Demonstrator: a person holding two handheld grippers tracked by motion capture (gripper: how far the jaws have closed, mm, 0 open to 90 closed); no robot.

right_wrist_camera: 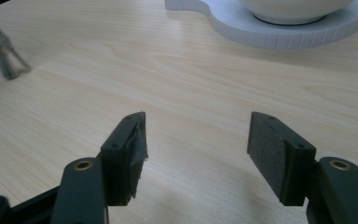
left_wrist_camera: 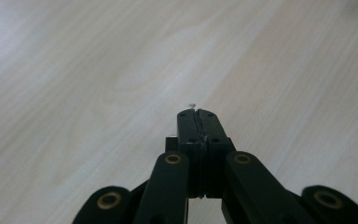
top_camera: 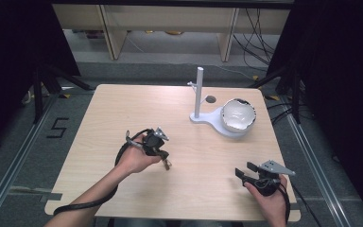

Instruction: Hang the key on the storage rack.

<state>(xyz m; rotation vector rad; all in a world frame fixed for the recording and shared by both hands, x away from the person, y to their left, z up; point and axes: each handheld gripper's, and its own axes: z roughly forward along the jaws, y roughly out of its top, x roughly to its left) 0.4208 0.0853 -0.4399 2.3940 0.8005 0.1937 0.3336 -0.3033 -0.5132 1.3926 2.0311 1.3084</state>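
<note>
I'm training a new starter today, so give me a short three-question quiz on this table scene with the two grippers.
1. True or false: the right gripper has its fingers apart with nothing between them.
2. What sits on the base of the white stand? A a cup; B a bowl; C a book.
3. What hangs from the shut left gripper?
Key: 1 true; 2 B; 3 a bunch of keys.
</note>
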